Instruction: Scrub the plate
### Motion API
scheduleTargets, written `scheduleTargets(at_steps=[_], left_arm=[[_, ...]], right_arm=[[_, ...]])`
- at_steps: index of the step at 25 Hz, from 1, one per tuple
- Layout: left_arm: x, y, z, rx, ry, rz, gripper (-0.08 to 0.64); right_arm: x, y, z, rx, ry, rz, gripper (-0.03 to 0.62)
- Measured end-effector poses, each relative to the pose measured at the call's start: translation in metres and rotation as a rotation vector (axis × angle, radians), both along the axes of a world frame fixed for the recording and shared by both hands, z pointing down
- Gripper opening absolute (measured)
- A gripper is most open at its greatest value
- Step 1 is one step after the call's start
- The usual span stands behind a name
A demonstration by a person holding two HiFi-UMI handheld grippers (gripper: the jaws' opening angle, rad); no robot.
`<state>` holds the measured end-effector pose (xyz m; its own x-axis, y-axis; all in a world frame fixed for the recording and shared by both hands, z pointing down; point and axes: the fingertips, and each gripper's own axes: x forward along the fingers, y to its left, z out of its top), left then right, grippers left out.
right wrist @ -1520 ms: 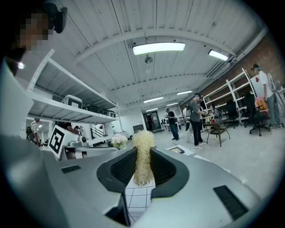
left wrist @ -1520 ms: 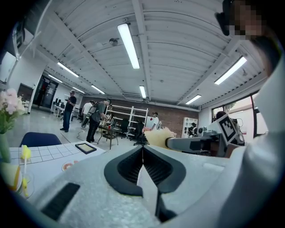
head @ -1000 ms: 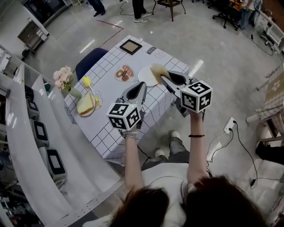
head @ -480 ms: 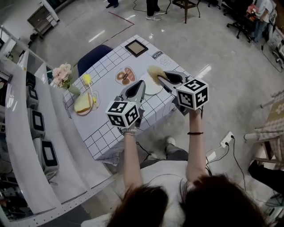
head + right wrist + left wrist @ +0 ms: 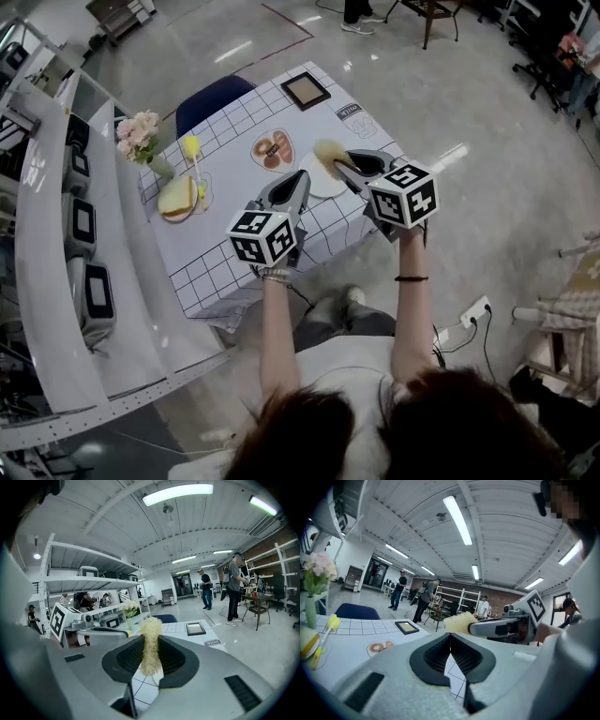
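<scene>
The white plate [image 5: 321, 187] on the checked table [image 5: 225, 244] is half hidden behind the right gripper [image 5: 341, 166] and its yellow scrubber [image 5: 329, 152]. A sandwich [image 5: 178, 198] and flowers [image 5: 137, 137] sit well apart. The right gripper's jaws pinch the scrubber; the left gripper [image 5: 301, 178] is closed tight with nothing in it.

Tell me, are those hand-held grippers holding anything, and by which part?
The right hand-held gripper pinches a yellow scrubber around its middle, the top sticking out past the jaws. The left hand-held gripper is shut on nothing.
</scene>
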<state>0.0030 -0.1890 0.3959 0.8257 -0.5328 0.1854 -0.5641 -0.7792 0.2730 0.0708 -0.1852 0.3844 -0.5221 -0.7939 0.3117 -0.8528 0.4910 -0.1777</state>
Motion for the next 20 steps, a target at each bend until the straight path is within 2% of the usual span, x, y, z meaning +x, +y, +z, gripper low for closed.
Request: scheduleTargets(at_steps=[7, 11, 20], left_arm=[[-0.002, -0.003, 0.024, -0.074, -0.005, -0.028, 0.011], [-0.006, -0.008, 0.041, -0.122, -0.024, -0.023, 0.011], [-0.018, -0.033, 0.067, -0.207, -0.015, -0.022, 0.011]], right_arm=[[-0.003, -0.012, 0.014, -0.049, 0.019, -0.039, 0.080], [-0.005, -0.023, 0.029, -0.100, 0.019, -0.036, 0.080], [-0.019, -0.051, 0.059, -0.181, 0.029, -0.036, 0.080]])
